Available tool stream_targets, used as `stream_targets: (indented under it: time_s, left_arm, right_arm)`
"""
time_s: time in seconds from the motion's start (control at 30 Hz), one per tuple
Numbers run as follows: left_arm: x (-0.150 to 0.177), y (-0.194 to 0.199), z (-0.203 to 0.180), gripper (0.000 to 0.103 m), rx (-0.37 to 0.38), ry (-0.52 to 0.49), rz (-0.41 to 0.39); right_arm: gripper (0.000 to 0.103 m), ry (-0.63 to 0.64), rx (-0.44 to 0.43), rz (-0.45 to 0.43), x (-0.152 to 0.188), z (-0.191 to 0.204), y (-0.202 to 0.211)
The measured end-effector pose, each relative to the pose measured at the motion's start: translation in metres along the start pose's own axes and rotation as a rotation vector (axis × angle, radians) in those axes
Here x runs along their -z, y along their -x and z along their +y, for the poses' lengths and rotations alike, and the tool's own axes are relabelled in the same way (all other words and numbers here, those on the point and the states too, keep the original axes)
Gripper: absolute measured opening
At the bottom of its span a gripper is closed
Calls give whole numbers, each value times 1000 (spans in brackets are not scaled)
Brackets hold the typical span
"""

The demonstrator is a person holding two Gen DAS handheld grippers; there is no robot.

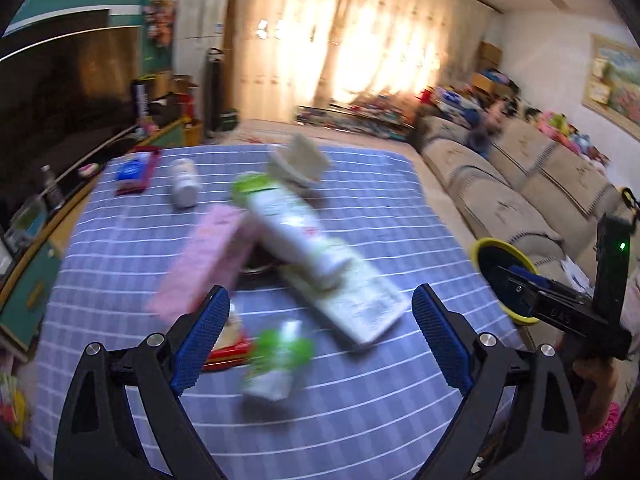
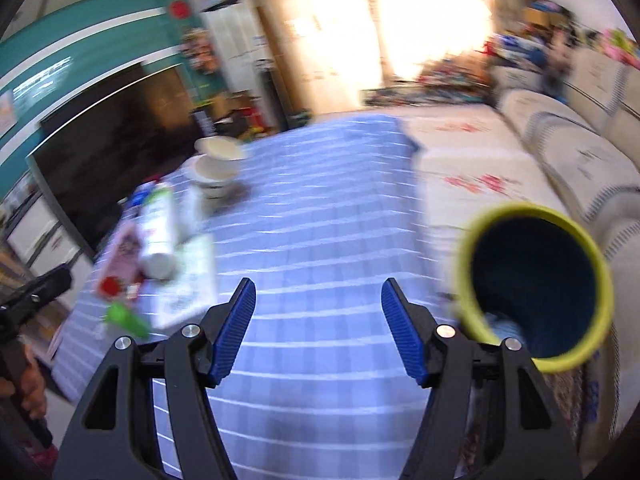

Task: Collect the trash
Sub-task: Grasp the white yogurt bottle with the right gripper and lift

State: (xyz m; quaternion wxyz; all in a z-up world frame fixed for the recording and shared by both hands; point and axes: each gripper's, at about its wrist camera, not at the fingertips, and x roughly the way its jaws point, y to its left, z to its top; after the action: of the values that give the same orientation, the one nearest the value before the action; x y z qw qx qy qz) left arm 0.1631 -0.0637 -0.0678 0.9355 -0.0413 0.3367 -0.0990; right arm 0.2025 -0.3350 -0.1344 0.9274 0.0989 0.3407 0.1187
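Trash lies in a heap on the blue checked tablecloth (image 1: 360, 400): a pink box (image 1: 208, 256), a white tube with a green cap (image 1: 288, 228), a flat white package (image 1: 356, 304), a green-and-white packet (image 1: 280, 360) and a red wrapper (image 1: 230, 350). My left gripper (image 1: 322, 296) hovers open over the near side of the heap, with nothing pressed between its pads. A dark bin with a yellow rim (image 2: 520, 210) stands off the table's right edge. My right gripper (image 2: 319, 286) is open and empty over bare cloth, left of the bin. The heap (image 2: 160, 232) lies to its far left.
A paper bowl with its lid (image 1: 298, 164), a white bottle (image 1: 185, 184) and a blue-and-red box (image 1: 134, 172) sit farther back on the table. A beige sofa (image 1: 500, 184) runs along the right. A dark TV (image 1: 60, 92) is on the left. The right gripper's black body (image 1: 568, 308) shows beside the bin.
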Motion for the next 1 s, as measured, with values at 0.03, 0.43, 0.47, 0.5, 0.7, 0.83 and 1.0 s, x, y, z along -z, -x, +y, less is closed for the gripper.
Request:
stream_targets:
  time_s: [0.03,0.43,0.47,0.5,0.7,0.83,1.0]
  left_arm:
    - [3,4,11,91,-11,11,-7]
    - [25,12,69,92,-21,97,-7]
    - [25,12,68,92,-20,99,-6]
    - [26,11,68,92,-19,99,-3]
    - [25,4,72,92,-13,112,10]
    - [26,-3,74,92,-6,118,23]
    - [26,-9,74,92,-1,122,33]
  right_arm:
    - [62,22,-31,5,-2,15,-8]
    - [62,160,-149,88,-11,106,-92]
    - [62,158,-154,96,-10,107,-98]
    - [62,156,-156,103,-11,108,-101]
    - [62,152,-164,99,-14,116,-111]
    - [62,150,-174,110,-14,118,-116]
    - [47,176,-167,115,-14,123,-121]
